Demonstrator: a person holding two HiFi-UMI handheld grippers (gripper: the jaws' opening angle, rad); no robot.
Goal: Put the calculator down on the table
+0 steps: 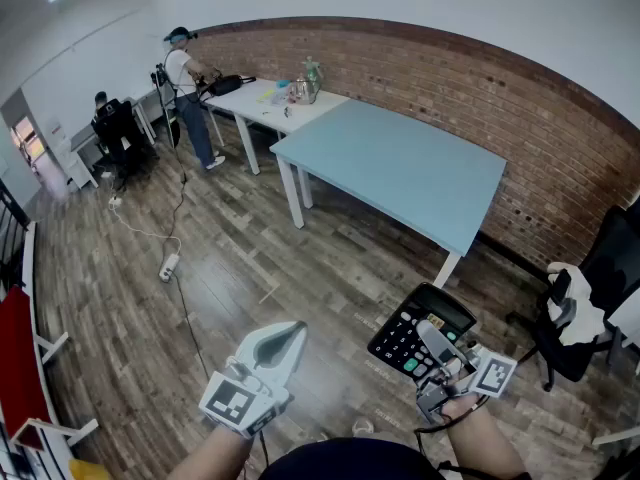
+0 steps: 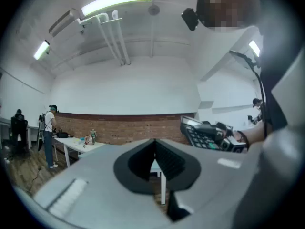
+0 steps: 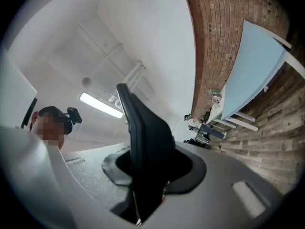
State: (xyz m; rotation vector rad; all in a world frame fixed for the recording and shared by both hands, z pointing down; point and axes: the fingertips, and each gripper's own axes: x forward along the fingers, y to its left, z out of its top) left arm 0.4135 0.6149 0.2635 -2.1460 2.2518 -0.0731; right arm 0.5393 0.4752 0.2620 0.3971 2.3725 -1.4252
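Note:
A black calculator [image 1: 418,330] with a grey display hangs in the air at the lower right of the head view, keys up. My right gripper [image 1: 440,356] is shut on its near edge. In the right gripper view the calculator [image 3: 143,142] stands edge-on between the jaws as a dark slab. My left gripper [image 1: 283,340] is at the lower left of the head view, shut and holding nothing. From the left gripper view the calculator [image 2: 204,133] shows at the right. The light blue table [image 1: 400,163] stands ahead against the brick wall, well beyond both grippers.
A white table [image 1: 268,108] with a kettle and small items adjoins the blue one at the far left. A person [image 1: 190,93] stands beside it. A black office chair [image 1: 590,308] with white cloth stands at the right. A power strip [image 1: 168,266] and cable lie on the wood floor.

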